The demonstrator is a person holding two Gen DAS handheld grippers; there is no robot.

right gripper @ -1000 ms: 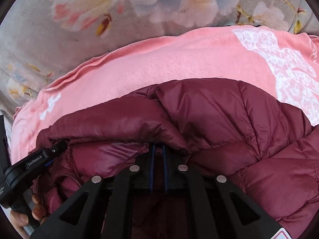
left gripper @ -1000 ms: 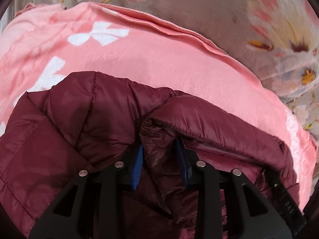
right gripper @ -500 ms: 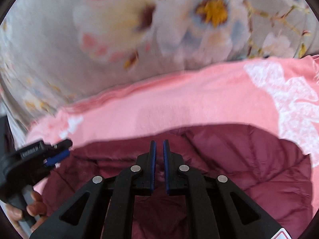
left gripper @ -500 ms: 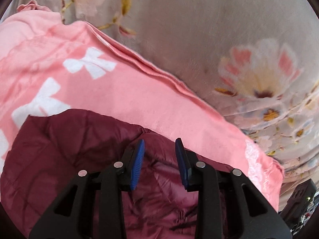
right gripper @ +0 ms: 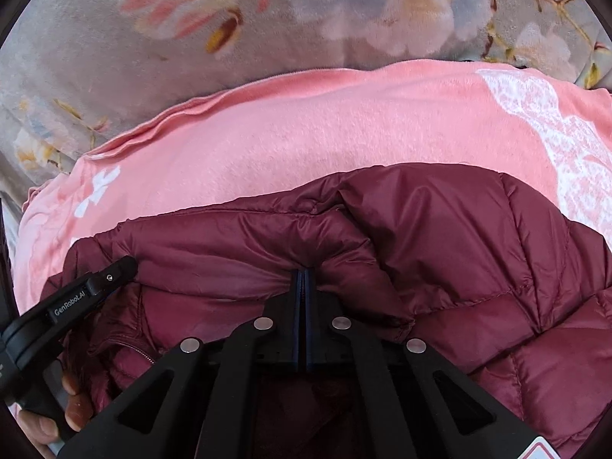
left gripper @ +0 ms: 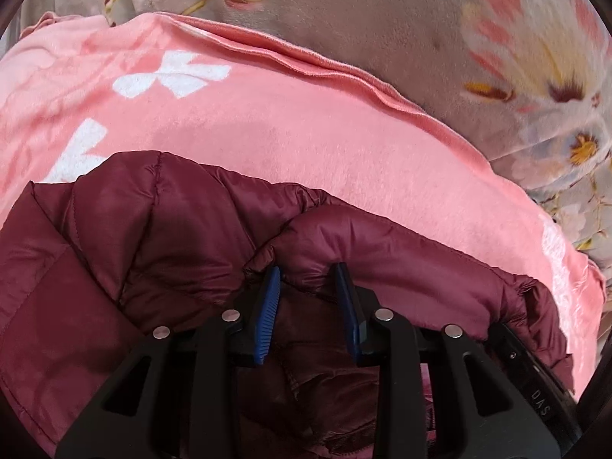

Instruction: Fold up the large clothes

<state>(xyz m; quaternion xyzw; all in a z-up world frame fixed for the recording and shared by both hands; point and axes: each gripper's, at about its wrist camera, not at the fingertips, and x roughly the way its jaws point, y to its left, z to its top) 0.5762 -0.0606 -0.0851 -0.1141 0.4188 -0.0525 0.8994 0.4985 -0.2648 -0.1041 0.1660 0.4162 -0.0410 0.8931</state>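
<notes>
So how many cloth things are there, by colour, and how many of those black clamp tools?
Maroon puffer jacket: 1
Pink blanket: 1
Grey floral bedcover: 1
Black grippers: 2, the left gripper and the right gripper
Total: 5

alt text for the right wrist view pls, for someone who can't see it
The right gripper is shut on a pinched fold of a maroon puffer jacket, which lies on a pink blanket over a grey floral bedspread. At lower left, the left gripper, held in a hand, reaches the same jacket edge.
</notes>
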